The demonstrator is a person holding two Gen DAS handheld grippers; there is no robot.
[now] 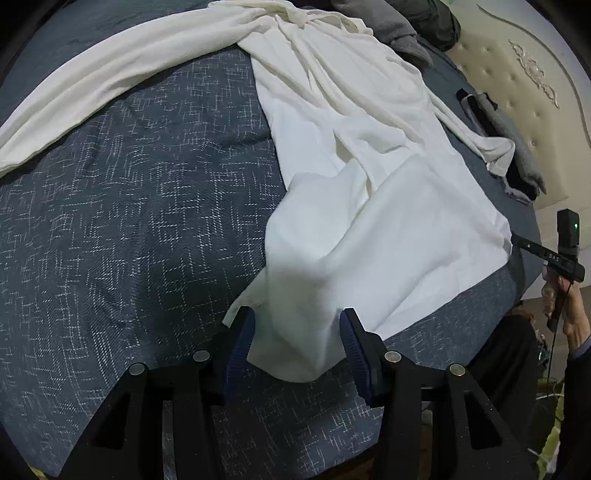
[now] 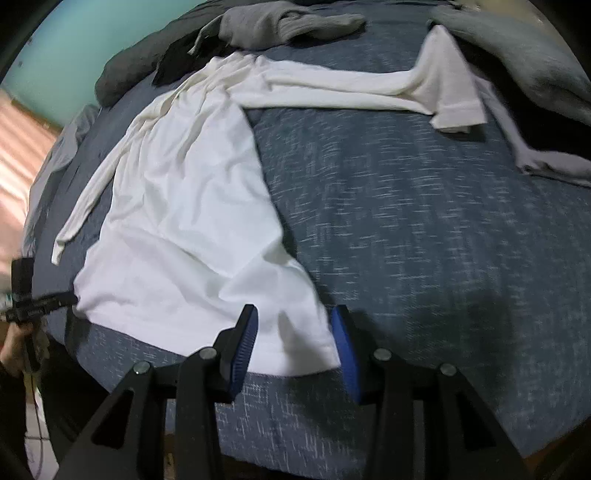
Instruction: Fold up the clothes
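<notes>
Lying spread on the bed (image 1: 129, 221), the white shirt (image 1: 369, 206) is being flattened; left gripper (image 1: 297, 332) and right gripper (image 2: 293, 328) are spread, each straddling a hem corner without pinching.

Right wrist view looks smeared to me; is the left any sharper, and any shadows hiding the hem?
Right wrist: bedspread weave streaked by motion blur. Left wrist: sharp, though a shadow dims the white shirt near the tongs. Both bend at the fisheye edges.

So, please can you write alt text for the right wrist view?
The right gripper, jaws open, straddles the bottom hem corner of a white long-sleeved shirt spread on a dark blue bedspread. Grey clothes lie beyond; the left gripper shows at the far hem corner.
</notes>
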